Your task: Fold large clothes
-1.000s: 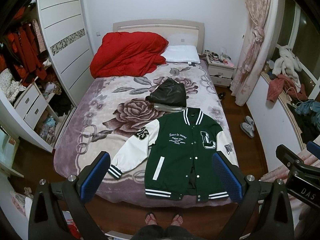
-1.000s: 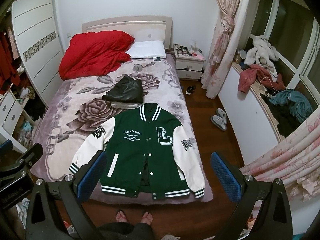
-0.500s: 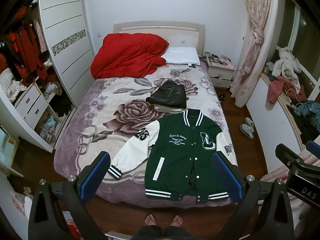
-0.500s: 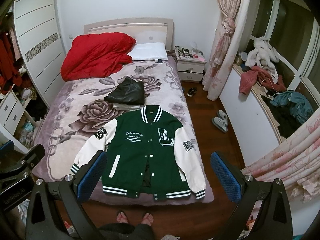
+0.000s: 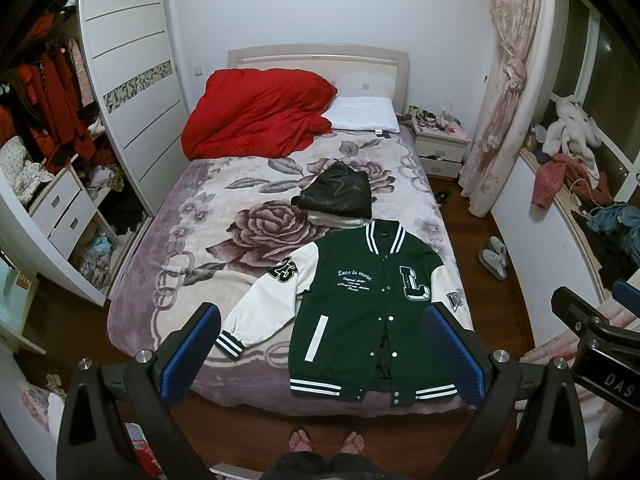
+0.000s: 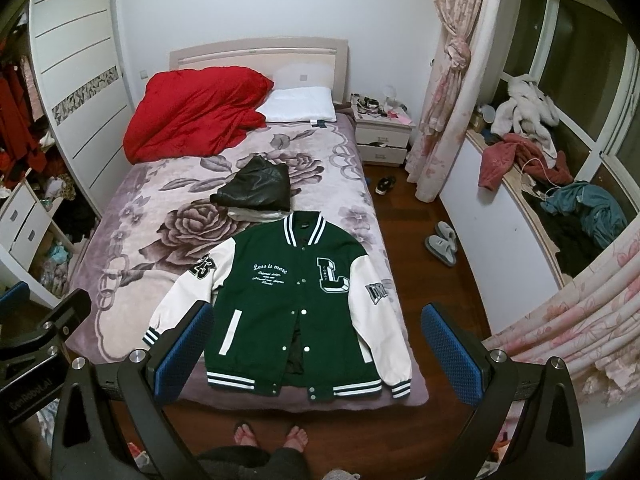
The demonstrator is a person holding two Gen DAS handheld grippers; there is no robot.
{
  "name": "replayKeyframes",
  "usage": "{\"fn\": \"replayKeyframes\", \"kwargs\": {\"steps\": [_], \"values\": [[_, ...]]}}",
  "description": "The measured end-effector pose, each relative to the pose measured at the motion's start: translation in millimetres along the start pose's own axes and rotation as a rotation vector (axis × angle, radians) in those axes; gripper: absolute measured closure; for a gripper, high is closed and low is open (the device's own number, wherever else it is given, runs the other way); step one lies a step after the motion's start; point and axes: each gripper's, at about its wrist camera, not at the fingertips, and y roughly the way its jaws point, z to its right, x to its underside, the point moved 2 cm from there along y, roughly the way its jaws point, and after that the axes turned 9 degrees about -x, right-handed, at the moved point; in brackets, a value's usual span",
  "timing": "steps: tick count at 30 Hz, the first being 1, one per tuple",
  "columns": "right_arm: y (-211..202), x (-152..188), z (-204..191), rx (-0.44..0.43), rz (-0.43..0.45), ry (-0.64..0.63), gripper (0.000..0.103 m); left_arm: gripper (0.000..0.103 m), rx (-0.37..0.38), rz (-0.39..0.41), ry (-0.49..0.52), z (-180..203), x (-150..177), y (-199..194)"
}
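A green varsity jacket (image 5: 360,312) with white sleeves lies flat, front up and buttoned, at the foot of the bed (image 5: 192,240); it also shows in the right wrist view (image 6: 288,304). Its left sleeve spreads outward and its right sleeve lies along the bed edge. My left gripper (image 5: 320,350) is open and empty, held high above the jacket. My right gripper (image 6: 316,350) is open and empty, also high above it. A folded black garment (image 5: 340,196) on a grey one lies just beyond the collar.
A red duvet (image 5: 256,112) and a white pillow (image 5: 364,114) lie at the bed head. A nightstand (image 5: 440,148) stands to the right, a wardrobe (image 5: 132,80) to the left. Slippers (image 6: 442,242) lie on the wooden floor. My feet (image 6: 272,436) stand at the bed's foot.
Both grippers have shifted slightly, so the bed and jacket sit a little lower and to the right in view. The jacket has not moved. Both grippers stay open.
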Motion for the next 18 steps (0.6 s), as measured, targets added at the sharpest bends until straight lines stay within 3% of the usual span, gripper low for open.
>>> {"fn": "replayKeyframes", "kwargs": {"steps": [18], "values": [[-1.5, 4.0, 0.2, -0.006, 0.005, 0.0, 0.0, 0.0, -0.001, 0.006, 0.0, -1.6, 3.0, -1.0]]}}
